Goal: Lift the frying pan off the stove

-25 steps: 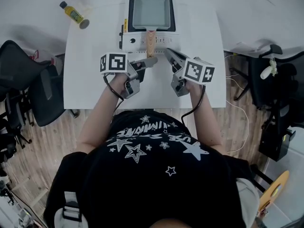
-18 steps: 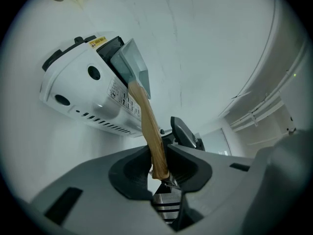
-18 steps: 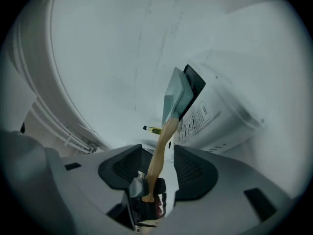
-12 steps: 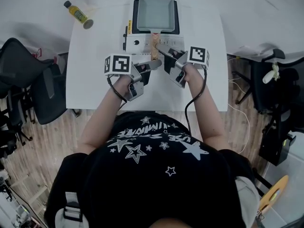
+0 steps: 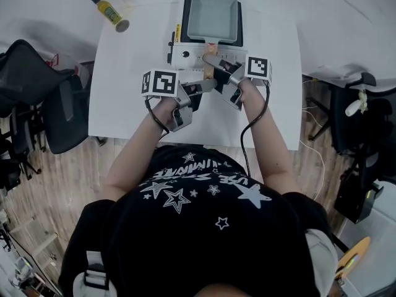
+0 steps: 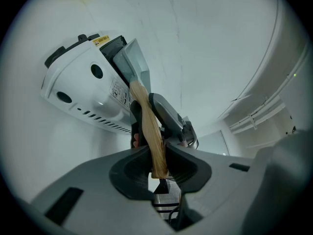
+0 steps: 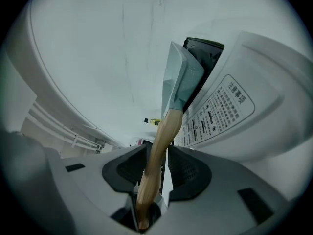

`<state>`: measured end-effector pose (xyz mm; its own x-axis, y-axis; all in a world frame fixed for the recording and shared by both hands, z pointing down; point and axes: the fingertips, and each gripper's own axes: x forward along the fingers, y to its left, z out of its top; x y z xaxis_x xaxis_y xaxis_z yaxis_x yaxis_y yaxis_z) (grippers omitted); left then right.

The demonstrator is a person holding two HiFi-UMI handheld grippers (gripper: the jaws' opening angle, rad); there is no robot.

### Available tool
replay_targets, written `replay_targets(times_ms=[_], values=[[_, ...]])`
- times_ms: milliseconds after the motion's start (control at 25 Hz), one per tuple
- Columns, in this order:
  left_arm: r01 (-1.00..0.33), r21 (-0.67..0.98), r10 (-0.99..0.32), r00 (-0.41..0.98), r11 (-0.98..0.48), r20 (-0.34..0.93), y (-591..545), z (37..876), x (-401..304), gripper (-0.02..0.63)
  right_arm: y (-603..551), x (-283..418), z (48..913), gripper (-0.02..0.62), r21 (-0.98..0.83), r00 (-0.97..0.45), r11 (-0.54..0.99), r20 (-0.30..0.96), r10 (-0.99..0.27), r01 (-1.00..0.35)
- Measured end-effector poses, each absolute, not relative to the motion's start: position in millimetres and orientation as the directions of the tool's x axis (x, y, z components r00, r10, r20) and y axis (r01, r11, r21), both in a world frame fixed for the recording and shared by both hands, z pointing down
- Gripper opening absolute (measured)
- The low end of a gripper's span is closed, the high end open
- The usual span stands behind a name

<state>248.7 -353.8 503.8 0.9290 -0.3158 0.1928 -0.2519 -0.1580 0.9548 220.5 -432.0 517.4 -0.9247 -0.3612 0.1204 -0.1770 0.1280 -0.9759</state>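
Note:
A grey rectangular frying pan (image 5: 213, 16) sits on the white portable stove (image 5: 179, 48), its wooden handle (image 5: 210, 67) pointing toward me. My left gripper (image 5: 207, 85) comes in from the left and is shut on the handle's near end (image 6: 155, 155). My right gripper (image 5: 213, 64) reaches in from the right, further up the handle. Its jaws are closing with the handle (image 7: 159, 151) between them, and a thin gap still shows beside one pad. In the right gripper view the pan (image 7: 178, 77) rises above the jaws, beside the stove (image 7: 239, 116).
The stove stands at the far middle of a white table (image 5: 130, 91). A small yellow oil bottle (image 5: 110, 12) lies at the table's far left corner. Black office chairs (image 5: 37, 98) stand left of the table, and more dark gear to the right.
The right gripper swung in from the right of the handle and now straddles it. The left gripper stays at the handle's end. The view has shifted slightly toward the stove.

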Motion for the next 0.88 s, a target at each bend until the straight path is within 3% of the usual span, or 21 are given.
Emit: replay_targets(times_ms=[880], values=[[-0.212,0.953,-0.295,0.945,-0.216,0.143,-349.6,482.3,242.0,0.087,-428.2,218.7,492.5,0.132,-0.957,-0.901,0.222,0.078,-0.427,-0.188]])
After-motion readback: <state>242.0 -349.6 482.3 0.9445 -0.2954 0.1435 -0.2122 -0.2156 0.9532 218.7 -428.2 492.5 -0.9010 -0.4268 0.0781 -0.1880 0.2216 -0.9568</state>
